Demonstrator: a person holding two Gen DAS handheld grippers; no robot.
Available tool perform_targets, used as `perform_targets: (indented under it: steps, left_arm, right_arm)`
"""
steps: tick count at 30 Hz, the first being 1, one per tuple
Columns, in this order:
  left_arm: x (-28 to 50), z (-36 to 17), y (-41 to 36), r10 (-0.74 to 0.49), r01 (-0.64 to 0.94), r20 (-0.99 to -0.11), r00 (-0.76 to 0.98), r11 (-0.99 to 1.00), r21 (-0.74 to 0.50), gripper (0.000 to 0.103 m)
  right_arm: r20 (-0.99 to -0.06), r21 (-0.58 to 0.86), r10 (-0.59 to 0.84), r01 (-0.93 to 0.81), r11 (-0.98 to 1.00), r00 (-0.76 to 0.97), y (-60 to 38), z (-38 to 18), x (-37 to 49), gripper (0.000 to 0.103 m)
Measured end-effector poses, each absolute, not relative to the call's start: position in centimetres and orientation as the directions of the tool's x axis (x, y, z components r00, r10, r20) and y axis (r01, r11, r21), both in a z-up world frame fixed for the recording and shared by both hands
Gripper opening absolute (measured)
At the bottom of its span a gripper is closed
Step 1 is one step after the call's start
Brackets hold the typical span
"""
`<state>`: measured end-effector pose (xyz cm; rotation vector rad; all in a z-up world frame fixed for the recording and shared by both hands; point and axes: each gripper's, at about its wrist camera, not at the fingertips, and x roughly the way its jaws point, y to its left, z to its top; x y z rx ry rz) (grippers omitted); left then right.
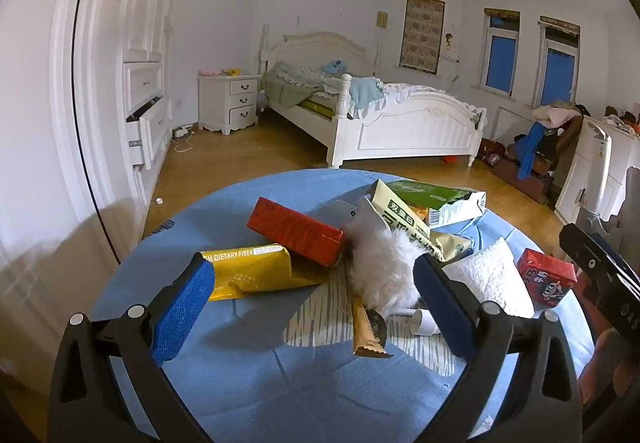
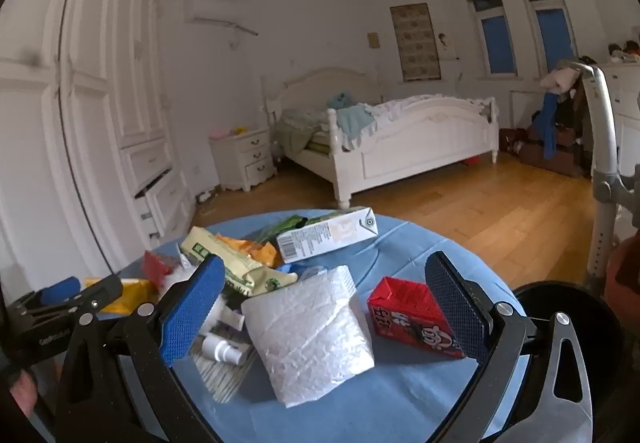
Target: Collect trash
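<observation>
Left wrist alone shows gold wrapper (image 1: 368,327); both tools (image 1: 312,295) (image 2: 326,307) wide open, empty.

The left hand-held gripper (image 1: 312,291) hangs over the round blue table (image 1: 248,375), jaws wide apart, nothing between the pads. Under it lies a trash pile: yellow fiber packet (image 1: 256,271), red box (image 1: 296,231) resting partly on it, white fluffy thing (image 1: 380,267) in the middle, green-white carton (image 1: 440,203) at the far side. To the right, a white tissue pack (image 1: 492,275) w/ a small red carton (image 1: 546,277) just beside. A brown wrapper (image 1: 366,331) points toward the camera. The right hand-held gripper (image 1: 604,267) shows at the right edge. White bed (image 1: 400,123) in the bkgd.
</observation>
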<state>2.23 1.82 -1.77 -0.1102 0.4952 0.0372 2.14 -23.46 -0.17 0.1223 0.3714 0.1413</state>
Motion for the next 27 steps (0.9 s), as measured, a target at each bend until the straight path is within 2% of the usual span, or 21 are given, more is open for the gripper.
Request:
perform_targets:
  steps: [27]
  left_arm:
    - [2.1, -1.7, 1.8, 0.009, -0.062, -0.478, 0.878, 0.993, -0.096, 0.098]
  right_arm:
    - [-0.350, 0.138, 0.159, -0.118, 0.983, 0.923, -23.1, 0.1, 1.9, 0.099]
